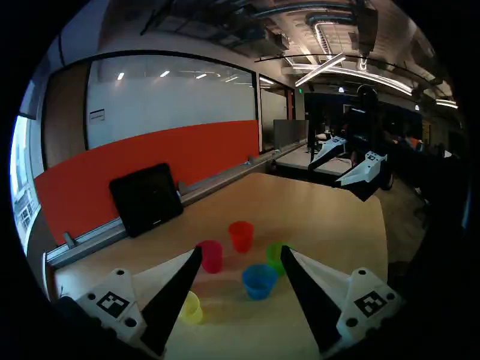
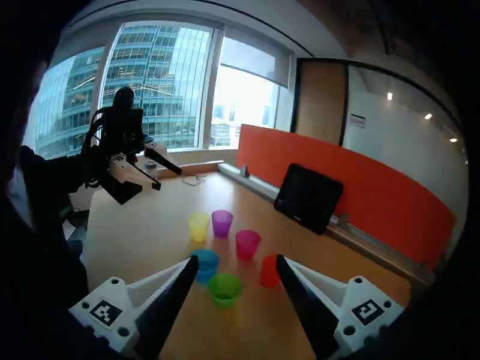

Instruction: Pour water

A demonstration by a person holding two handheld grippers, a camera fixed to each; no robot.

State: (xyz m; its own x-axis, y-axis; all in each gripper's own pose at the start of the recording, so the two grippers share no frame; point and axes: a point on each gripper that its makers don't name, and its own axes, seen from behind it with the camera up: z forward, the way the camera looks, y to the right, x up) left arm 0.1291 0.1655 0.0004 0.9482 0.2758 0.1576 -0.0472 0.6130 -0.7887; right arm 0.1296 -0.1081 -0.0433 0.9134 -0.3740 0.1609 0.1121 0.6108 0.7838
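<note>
Several small plastic cups stand in a loose cluster on the wooden table (image 1: 336, 228). In the left gripper view I see a red cup (image 1: 240, 235), a pink cup (image 1: 210, 255), a green cup (image 1: 276, 257), a blue cup (image 1: 259, 281) and a yellow cup (image 1: 192, 307). My left gripper (image 1: 240, 252) hovers open above them, holding nothing. In the right gripper view the cluster also has a purple cup (image 2: 222, 222) beside the yellow cup (image 2: 198, 226). My right gripper (image 2: 236, 261) is open over the green cup (image 2: 225, 290), with nothing between its fingers. Each gripper appears across the table from the other.
A black tablet (image 1: 146, 198) leans against the orange wall panel (image 1: 198, 150) along the table's far side. The right gripper (image 1: 326, 174) hangs over the table's far end. In the right gripper view, the left gripper (image 2: 170, 179) is held by a dark-sleeved arm (image 2: 48, 174) before large windows.
</note>
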